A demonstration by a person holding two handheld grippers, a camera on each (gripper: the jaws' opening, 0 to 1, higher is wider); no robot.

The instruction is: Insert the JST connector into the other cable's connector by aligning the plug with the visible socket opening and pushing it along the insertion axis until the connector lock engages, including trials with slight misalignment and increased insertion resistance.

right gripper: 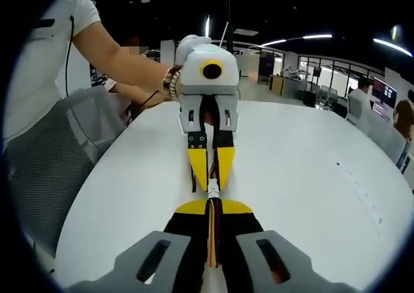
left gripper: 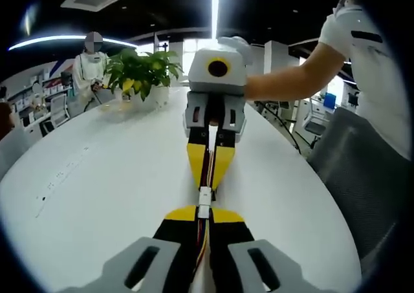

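Your left gripper [left gripper: 204, 223] and right gripper [right gripper: 214, 217] face tip to tip at frame centre over the white table [left gripper: 97, 176], each w/ jaws pinched on its own striped cable [right gripper: 214, 238], the white connectors [left gripper: 204, 201] meeting btwn the yellow tips.

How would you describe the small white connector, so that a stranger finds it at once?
Start at the big white table. Over its middle, the left tool and the right tool point tip to tip, both with yellow-and-black jaws. The small white connector sits in the gap between those tips, with multicoloured wires leaving it; it is the one white piece there.
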